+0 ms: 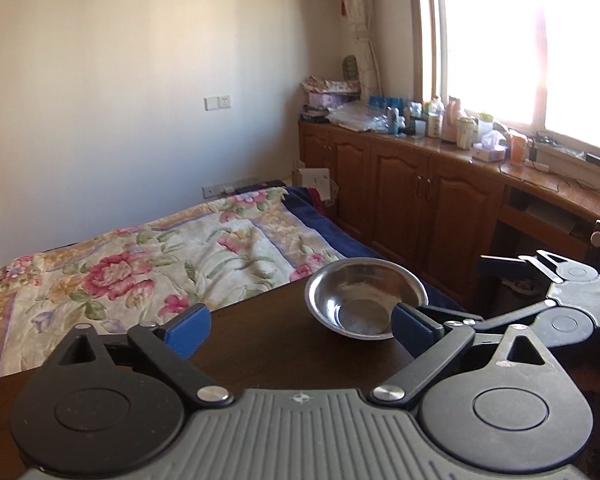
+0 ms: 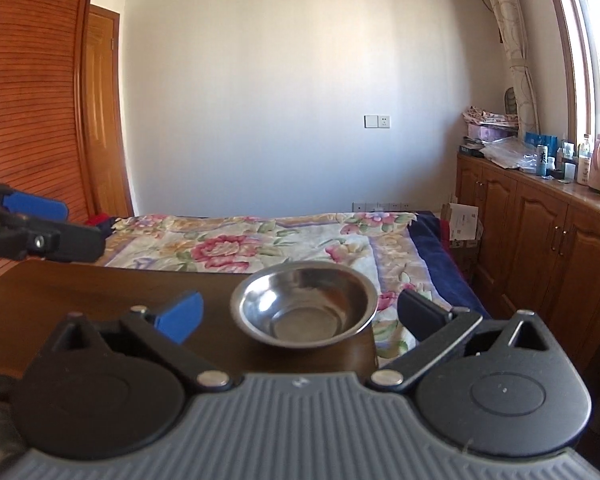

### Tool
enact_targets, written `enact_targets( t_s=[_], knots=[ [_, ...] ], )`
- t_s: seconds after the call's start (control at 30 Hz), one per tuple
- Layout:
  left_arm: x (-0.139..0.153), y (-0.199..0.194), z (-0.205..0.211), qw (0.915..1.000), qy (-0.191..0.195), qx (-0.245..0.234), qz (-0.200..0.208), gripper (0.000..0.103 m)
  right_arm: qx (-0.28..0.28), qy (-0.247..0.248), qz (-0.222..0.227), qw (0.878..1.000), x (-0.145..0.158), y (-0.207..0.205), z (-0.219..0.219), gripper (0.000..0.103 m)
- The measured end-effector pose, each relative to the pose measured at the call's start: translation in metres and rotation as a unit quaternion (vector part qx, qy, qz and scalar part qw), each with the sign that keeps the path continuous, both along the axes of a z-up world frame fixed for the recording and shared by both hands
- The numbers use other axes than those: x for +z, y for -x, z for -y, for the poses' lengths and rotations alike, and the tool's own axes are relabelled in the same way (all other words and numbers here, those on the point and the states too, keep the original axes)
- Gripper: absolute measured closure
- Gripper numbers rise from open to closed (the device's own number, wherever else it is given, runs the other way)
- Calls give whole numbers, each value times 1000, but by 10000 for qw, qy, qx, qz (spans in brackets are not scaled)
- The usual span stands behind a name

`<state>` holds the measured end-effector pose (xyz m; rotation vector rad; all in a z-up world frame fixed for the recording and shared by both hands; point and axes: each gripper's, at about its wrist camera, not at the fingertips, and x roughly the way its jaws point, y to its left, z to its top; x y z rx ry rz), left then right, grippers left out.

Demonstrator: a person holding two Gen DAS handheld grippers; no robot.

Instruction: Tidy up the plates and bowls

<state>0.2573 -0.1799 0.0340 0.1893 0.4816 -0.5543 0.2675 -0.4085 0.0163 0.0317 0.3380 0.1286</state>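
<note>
Steel bowl (image 2: 305,309) between the open right tongs (image 2: 298,314).

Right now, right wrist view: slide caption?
Open right gripper faces a steel bowl at the dark table's corner.

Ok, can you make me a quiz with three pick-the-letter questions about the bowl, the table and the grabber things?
1. Where does the metal bowl sit?
A. on the bed
B. near the corner of the dark table
C. on the cupboard top

2. How many bowls are on the table?
A. one
B. two
C. three

3. How are the right gripper jaws?
A. shut on the bowl
B. shut on nothing
C. open, either side of the bowl

Answers: 1 B, it rests by the table corner, bed behind. 2 A, only one shows in both views. 3 C, both pads stand clear of its rim.
</note>
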Motion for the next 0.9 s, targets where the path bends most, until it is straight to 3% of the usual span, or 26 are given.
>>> enact_targets(
  t_s=[0.17, 0.23, 0.33, 0.4, 0.6, 0.9],
  knots=[
    [-7, -22, 13, 9998, -130, -93, -125, 18, -68, -158, -160, 9997, -4, -18, 9, 2],
    [-12, -32, 17, 9995, -134, -116, -269, 24, -97, -309, -268, 9991, -7, -25, 13, 17],
    [-19, -48, 23, 9987, -228, -136, -438, 37, -92, -603, -424, 9972, -14, -34, 21, 24],
    [-23, -56, 28, 9983, -280, -144, -497, 38, -158, -601, -488, 9969, -18, -37, 22, 32],
    [-34, -73, 41, 9966, -339, -204, -727, 40, -343, -622, -657, 9953, -29, -43, 27, 44],
    [-49, -95, 58, 9930, -501, -236, -1041, 51, -361, -666, -835, 9936, -33, -49, 29, 53]
  ],
)
